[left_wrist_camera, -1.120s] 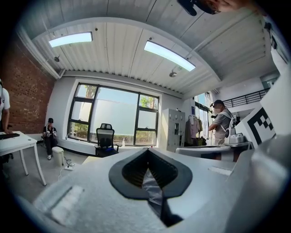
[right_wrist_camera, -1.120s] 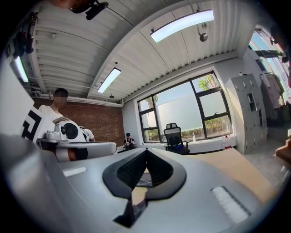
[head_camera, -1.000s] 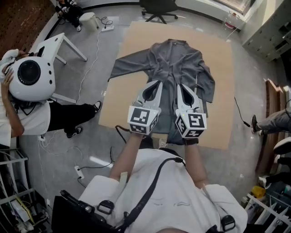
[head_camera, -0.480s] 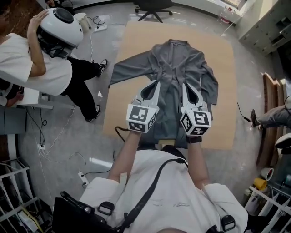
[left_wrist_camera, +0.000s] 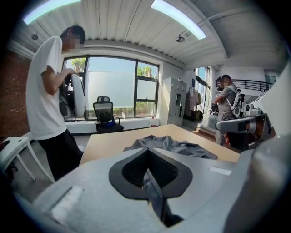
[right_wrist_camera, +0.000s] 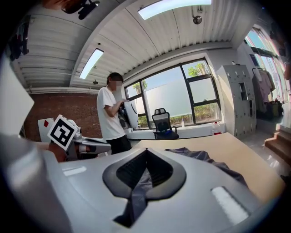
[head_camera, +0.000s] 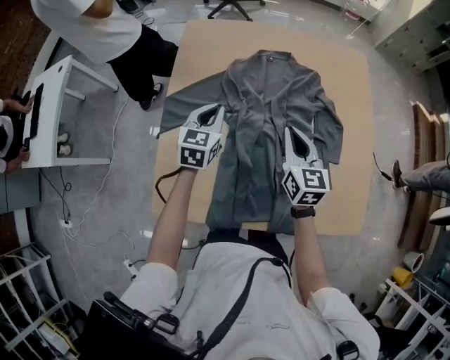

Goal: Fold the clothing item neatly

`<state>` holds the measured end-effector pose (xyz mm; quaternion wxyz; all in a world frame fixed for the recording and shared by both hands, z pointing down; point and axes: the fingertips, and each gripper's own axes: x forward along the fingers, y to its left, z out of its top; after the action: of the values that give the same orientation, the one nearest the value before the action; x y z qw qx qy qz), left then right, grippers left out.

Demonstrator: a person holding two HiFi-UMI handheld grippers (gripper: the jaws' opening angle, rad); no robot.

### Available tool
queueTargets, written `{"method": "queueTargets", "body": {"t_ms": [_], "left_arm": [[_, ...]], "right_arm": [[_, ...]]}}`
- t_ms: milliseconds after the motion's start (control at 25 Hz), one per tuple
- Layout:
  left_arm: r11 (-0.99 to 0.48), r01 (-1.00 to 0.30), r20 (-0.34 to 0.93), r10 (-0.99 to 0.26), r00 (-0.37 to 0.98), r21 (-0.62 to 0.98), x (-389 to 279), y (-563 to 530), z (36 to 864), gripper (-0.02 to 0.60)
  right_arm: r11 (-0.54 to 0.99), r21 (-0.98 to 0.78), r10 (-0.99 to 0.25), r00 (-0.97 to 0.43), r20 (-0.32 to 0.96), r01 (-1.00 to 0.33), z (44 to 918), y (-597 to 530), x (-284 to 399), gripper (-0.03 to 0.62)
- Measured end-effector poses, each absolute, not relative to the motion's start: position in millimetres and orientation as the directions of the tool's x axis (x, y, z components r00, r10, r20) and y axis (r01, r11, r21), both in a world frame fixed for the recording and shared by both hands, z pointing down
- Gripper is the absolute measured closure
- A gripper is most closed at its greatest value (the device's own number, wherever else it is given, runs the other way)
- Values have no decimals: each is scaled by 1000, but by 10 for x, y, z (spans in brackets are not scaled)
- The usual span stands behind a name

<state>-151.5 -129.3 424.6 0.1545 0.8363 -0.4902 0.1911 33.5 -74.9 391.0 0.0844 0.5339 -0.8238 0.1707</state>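
A grey long-sleeved garment (head_camera: 267, 91) lies spread face up on the wooden table (head_camera: 351, 105), collar at the far end and both sleeves out to the sides. My left gripper (head_camera: 219, 107) hovers over its left side near the sleeve's root, jaws shut with nothing held. My right gripper (head_camera: 289, 129) is over the right half beside the right sleeve, also shut and empty. In the left gripper view the garment (left_wrist_camera: 173, 145) shows beyond the closed left gripper (left_wrist_camera: 148, 150). The right gripper view shows the garment (right_wrist_camera: 200, 155) past the closed right gripper (right_wrist_camera: 146, 151).
A person in a white shirt and black trousers (head_camera: 105, 28) stands at the table's far left corner. A white side table (head_camera: 49, 77) and floor cables (head_camera: 91, 204) lie to the left. An office chair (head_camera: 228, 7) is beyond the table, and a foot (head_camera: 422, 176) shows at the right.
Both grippers have moved down and away from me over the garment, the left one further and out toward the left sleeve. The bystander has walked from the left to the table's far corner.
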Motion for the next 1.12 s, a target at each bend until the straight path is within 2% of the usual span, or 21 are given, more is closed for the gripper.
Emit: {"method": "queueTargets", "body": {"t_ms": [240, 440, 520, 680, 1040, 1120], "left_arm": [[-441, -892, 576, -705, 414, 102, -1655, -1786, 4791, 580], [-448, -891, 673, -639, 373, 69, -1817, -2170, 5255, 578], [-464, -884, 706, -604, 370, 67, -1860, -2325, 5420, 518], [-472, -879, 744, -565, 358, 65, -1975, -2663, 5694, 449], [-508, -860, 837, -447, 315, 52, -2100, -3259, 6444, 449], [-523, -850, 848, -426, 315, 53, -2085, -3297, 6555, 449]], "right_arm": [[384, -197, -820, -431, 377, -902, 4298, -1078, 503, 594], [358, -210, -810, -415, 415, -910, 4527, -1258, 688, 594], [352, -209, -805, -409, 429, -912, 4598, -1299, 739, 594], [350, -206, -793, -406, 454, -914, 4741, -1342, 792, 594], [373, -182, -761, -412, 500, -910, 5025, -1502, 1027, 592], [401, -193, -752, -442, 488, -895, 5044, -1574, 1060, 572]]}}
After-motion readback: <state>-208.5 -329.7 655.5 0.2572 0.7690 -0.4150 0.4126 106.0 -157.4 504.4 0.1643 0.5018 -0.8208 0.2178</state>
